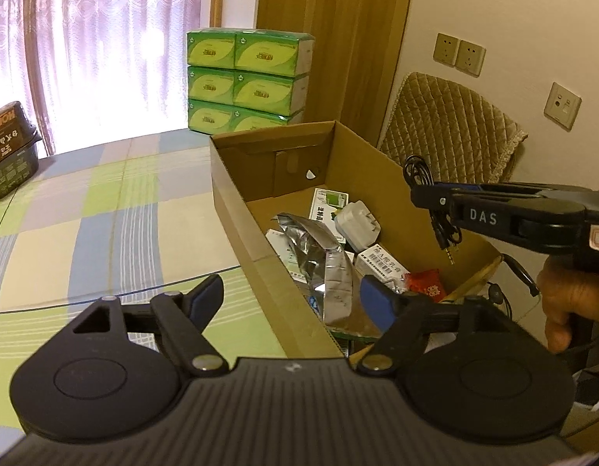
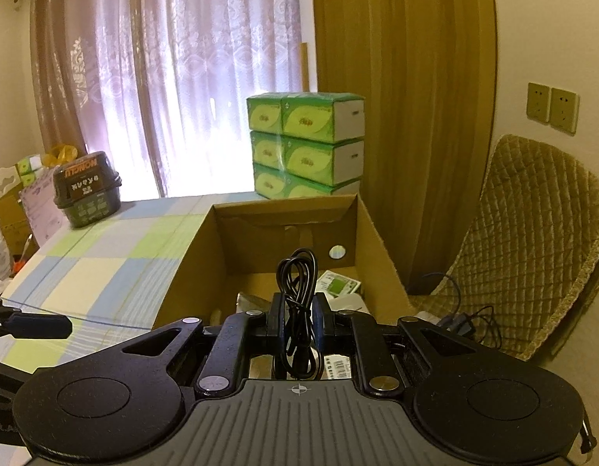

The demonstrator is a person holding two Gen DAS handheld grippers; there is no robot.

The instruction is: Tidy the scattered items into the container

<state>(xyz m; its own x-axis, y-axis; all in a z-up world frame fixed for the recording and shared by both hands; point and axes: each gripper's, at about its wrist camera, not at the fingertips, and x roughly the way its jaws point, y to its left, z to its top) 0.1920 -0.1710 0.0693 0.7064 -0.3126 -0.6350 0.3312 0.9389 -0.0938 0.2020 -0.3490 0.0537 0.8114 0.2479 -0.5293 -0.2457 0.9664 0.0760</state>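
Observation:
An open cardboard box [image 1: 237, 202] [image 2: 377, 233] stands on the checked tablecloth. It holds a white charger plug [image 1: 356, 223], foil blister packs [image 1: 319, 248], medicine boxes [image 1: 381, 264] and a red sachet [image 1: 427, 283]. My right gripper [image 2: 298, 320] [image 1: 420, 194] hangs over the box, shut on a coiled black cable [image 2: 297, 295] [image 1: 439, 209] whose jack plug dangles down. My left gripper [image 1: 289, 295] is open above the box's near left wall, with nothing between its blue-padded fingers [image 1: 375, 301].
A stack of green tissue packs [image 1: 249, 81] [image 2: 307, 143] rises behind the box. A dark lidded tub [image 1: 8, 147] [image 2: 86, 190] sits at the table's far left. A quilted chair [image 1: 451, 128] [image 2: 532, 240] stands right of the box, with loose cables [image 2: 466, 322] on its seat.

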